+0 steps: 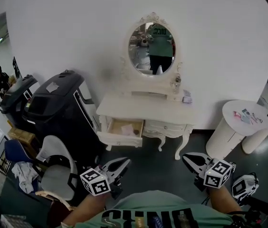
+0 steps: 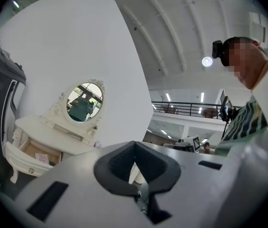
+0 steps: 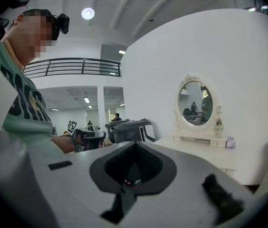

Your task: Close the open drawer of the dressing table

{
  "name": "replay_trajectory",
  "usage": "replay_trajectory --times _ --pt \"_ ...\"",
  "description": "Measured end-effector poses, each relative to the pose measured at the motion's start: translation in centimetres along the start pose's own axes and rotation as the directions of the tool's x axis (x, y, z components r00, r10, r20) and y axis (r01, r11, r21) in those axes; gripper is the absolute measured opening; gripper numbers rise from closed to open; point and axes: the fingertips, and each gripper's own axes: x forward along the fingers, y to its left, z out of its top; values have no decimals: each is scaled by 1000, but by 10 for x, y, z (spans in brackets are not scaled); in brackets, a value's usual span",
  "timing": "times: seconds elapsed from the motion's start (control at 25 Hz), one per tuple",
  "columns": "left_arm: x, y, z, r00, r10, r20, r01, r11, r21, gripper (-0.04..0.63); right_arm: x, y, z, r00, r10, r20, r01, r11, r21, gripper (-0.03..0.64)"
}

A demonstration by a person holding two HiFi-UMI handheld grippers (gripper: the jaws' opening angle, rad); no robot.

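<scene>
Dressing table (image 1: pixel 146 109): white, with carved legs, set against the white wall. In the head view I see it at 12 o'clock from the two grippers, well apart from both.
Drawer (image 1: pixel 122 128): the left-hand one in the table front, pulled out and open, with a pale slip of paper lying inside. The front at its 3 o'clock sits flush. In the left gripper view the drawer shows at 8 o'clock of the frame.
Left gripper (image 1: pixel 126 162): jaws together, nothing between them. Its tip points toward 1 o'clock in the head view, with the drawer at its 12 o'clock.
Right gripper (image 1: pixel 186 157): jaws likewise closed on nothing. It lies at 3 o'clock from the left gripper, tip toward 10 o'clock. Its own view has the table at 3 o'clock, and I cannot see the drawer there.
Mirror (image 1: pixel 151 49): oval, in an ornate white frame, upright on the table top. I see a person in a green shirt reflected in it.
Small ornament (image 1: pixel 176 83) and small box (image 1: pixel 187 98): on the table top at 4 o'clock of the mirror, near each other.
Round table (image 1: pixel 224 137): white, at 3 o'clock of the dressing table. I cannot identify the small objects on it.
Black machine (image 1: pixel 60 103): tall, just beside the dressing table at its 9 o'clock.
Office chair (image 1: pixel 53 167): grey, at 9 o'clock from the left gripper.
Green shirt (image 1: pixel 162 213): the holder's chest, at 6 o'clock of the head view, between the two forearms.
</scene>
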Motion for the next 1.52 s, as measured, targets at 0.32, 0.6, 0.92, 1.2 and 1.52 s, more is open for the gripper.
replay_trajectory --times 0.32,0.6,0.92,1.2,1.52 --pt "105 -40 -26 1000 11 -16 -10 1000 22 9 -58 -90 1 999 34 20 -34 999 -2 12" --pt "163 -51 -48 998 -10 -66 11 1000 15 9 -91 -140 -10 999 0 37 -1 999 34 11" --pt "206 -25 -43 993 -83 -83 83 997 -5 9 -86 -179 -14 997 -77 28 75 995 66 11" --pt "231 40 -6 980 -183 -77 183 983 -6 9 -38 -205 12 985 -171 19 170 985 31 12" --pt "239 134 66 966 -250 -66 252 968 15 9 58 -232 55 974 -226 33 225 974 27 11"
